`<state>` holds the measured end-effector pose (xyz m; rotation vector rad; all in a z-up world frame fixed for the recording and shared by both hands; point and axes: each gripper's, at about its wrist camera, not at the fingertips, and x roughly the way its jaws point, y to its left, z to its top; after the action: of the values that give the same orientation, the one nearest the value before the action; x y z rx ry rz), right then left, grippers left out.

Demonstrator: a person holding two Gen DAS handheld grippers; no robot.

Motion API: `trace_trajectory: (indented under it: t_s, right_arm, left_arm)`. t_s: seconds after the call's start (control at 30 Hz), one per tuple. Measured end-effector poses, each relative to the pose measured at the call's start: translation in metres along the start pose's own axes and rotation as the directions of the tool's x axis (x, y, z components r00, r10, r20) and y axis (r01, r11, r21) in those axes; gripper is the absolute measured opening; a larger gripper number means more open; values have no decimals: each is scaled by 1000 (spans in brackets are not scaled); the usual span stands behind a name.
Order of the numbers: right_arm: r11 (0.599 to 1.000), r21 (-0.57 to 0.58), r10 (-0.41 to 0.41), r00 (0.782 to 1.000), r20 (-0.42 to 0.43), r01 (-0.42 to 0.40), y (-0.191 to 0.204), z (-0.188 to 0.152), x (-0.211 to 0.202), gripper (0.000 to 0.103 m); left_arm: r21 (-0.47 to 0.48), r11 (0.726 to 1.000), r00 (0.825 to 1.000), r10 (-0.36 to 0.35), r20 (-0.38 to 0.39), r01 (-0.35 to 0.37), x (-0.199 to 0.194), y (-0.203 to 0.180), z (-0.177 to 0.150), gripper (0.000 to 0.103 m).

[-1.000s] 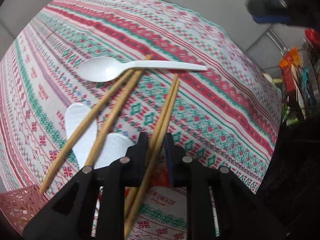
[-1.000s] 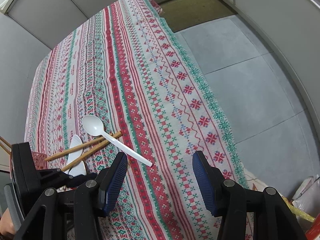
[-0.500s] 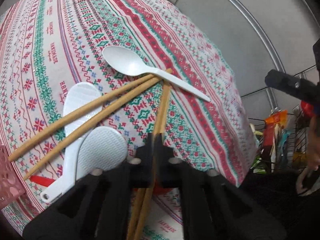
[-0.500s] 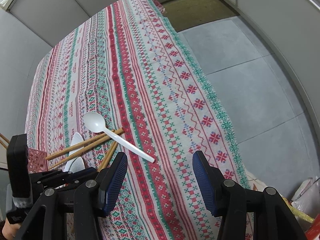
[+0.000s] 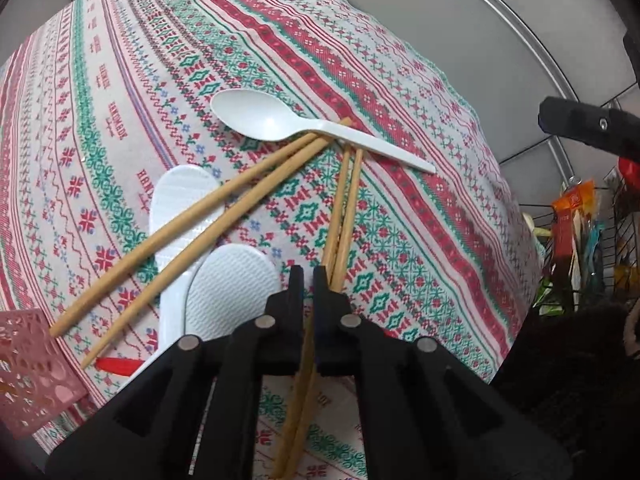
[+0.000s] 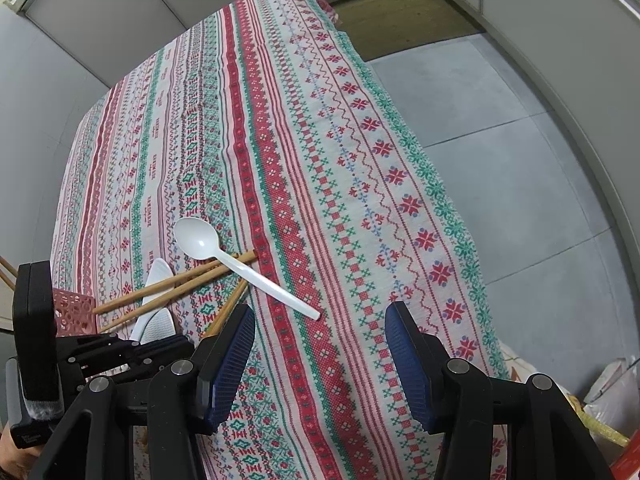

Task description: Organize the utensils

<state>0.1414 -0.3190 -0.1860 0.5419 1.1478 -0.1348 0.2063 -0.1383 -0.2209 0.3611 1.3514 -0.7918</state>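
Between left claw point(image 5: 307, 280) fingers now, chopsticks point(image 5: 345, 216).

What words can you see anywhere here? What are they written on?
"HANDMADE", woven again and again along the pale stripes of the tablecloth.
Small script under each "HANDMADE": too small to read.
Orange packet in the wire rack: has print, but too blurred to read.
The white spoon and the chopsticks held in the left gripper carry no writing.
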Motion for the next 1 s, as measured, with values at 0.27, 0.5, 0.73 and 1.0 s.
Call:
trace_trajectory:
  t_s: [0.27, 0.5, 0.73, 1.0]
  right_arm:
    - [1000, 0, 0, 1000, -1, 0, -1, 0, 1, 59]
    - [1000, -9, -5, 1000, -8, 5, 1, -1, 2, 59]
    - [1000, -7, -11, 998, -61, 11, 4, -5, 15, 59]
    - [999, 37, 2, 996, -92, 2, 6, -5, 29, 59]
  left_arm:
    - [78, 997, 999, 19, -28, -17, 13, -34, 1, 4]
    - [137, 988, 996, 76, -38, -70, 24, -54, -1, 11]
    - [67, 995, 997, 68, 29, -69, 29, -51, 21, 11]
    - [-19, 997, 993, 72, 96, -70, 24, -37, 44, 7]
